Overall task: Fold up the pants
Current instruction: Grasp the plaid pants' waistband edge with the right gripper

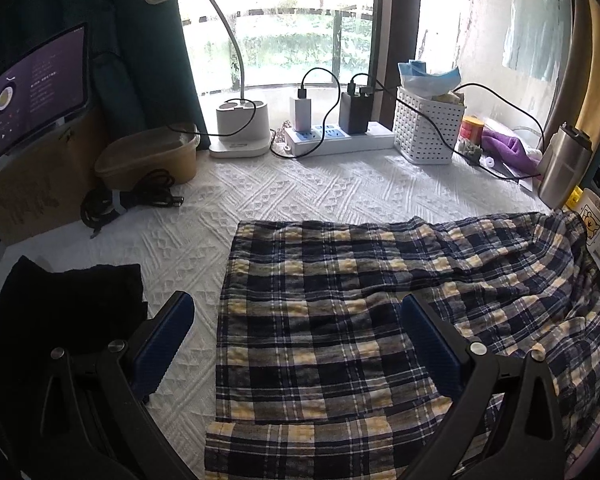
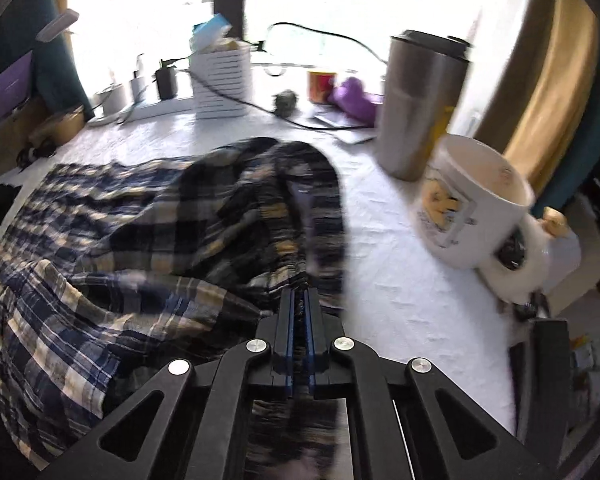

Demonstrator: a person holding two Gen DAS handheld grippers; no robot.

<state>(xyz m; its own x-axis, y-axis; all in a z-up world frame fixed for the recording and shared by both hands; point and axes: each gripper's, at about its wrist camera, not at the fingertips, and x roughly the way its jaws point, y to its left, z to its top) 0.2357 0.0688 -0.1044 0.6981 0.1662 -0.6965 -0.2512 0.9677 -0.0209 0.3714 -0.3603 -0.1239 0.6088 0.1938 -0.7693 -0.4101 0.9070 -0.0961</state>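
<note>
Navy, white and yellow plaid pants lie spread on the white textured tablecloth. My left gripper is open and empty, hovering over the left part of the pants, its jaws wide apart. My right gripper is shut on the elastic waistband edge of the pants and holds it lifted off the cloth, so the fabric drapes down to the left in folds. The right wrist view is motion blurred.
At the back stand a desk lamp, a power strip, a white basket and a steel tumbler. A white mug stands close right of the pants. Dark cloth and a brown bowl lie left.
</note>
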